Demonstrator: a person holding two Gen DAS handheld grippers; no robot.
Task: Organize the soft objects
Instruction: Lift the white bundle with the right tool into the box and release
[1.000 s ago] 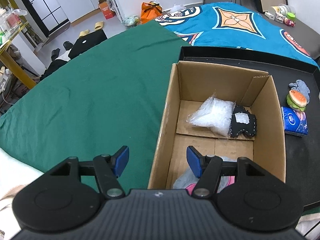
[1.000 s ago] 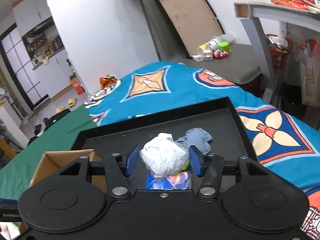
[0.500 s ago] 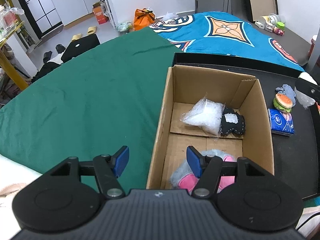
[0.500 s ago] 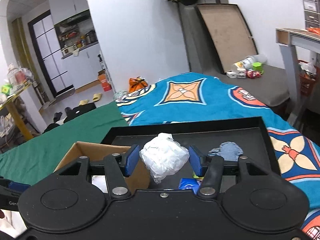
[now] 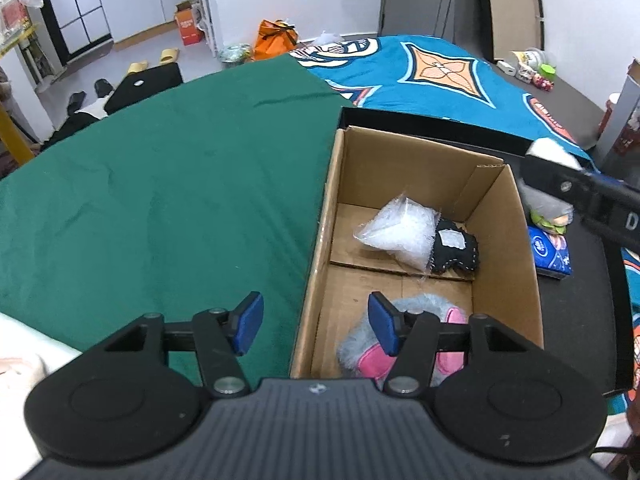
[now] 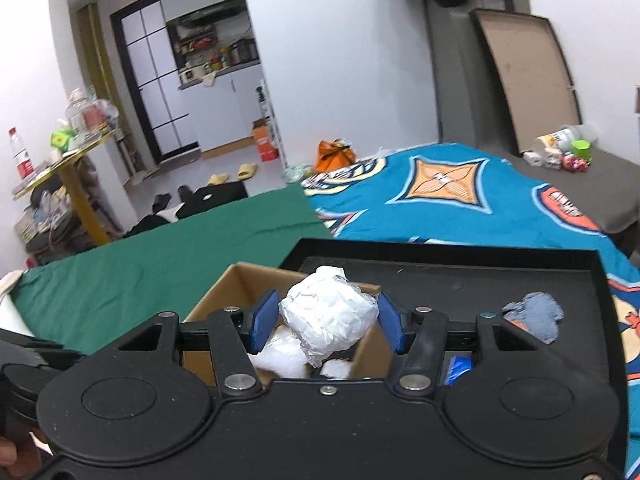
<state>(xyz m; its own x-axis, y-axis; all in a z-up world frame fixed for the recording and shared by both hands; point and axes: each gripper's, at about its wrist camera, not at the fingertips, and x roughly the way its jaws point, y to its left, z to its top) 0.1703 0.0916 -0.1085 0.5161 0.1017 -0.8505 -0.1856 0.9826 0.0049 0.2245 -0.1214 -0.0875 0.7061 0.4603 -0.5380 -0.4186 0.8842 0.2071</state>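
Observation:
My right gripper (image 6: 327, 322) is shut on a crumpled white wad (image 6: 329, 320) and holds it above the far right rim of the cardboard box (image 6: 224, 294); that gripper also shows at the right of the left wrist view (image 5: 560, 178). The box (image 5: 320, 240) holds a clear plastic bag (image 5: 400, 228), a black pouch (image 5: 454, 250) and a grey-pink plush (image 5: 374, 350). My left gripper (image 5: 314, 328) is open and empty over the box's near left wall.
The box stands on a black tray (image 5: 576, 320) with a blue tissue pack (image 5: 550, 254), a burger toy (image 5: 550, 220) and a grey cloth (image 6: 534, 316). Green cloth (image 5: 160, 208) lies to the left, a blue patterned blanket (image 5: 440, 76) behind.
My right gripper has carried the white wad left, from over the tray to above the box. My left gripper has drawn back, so more of the plush shows.

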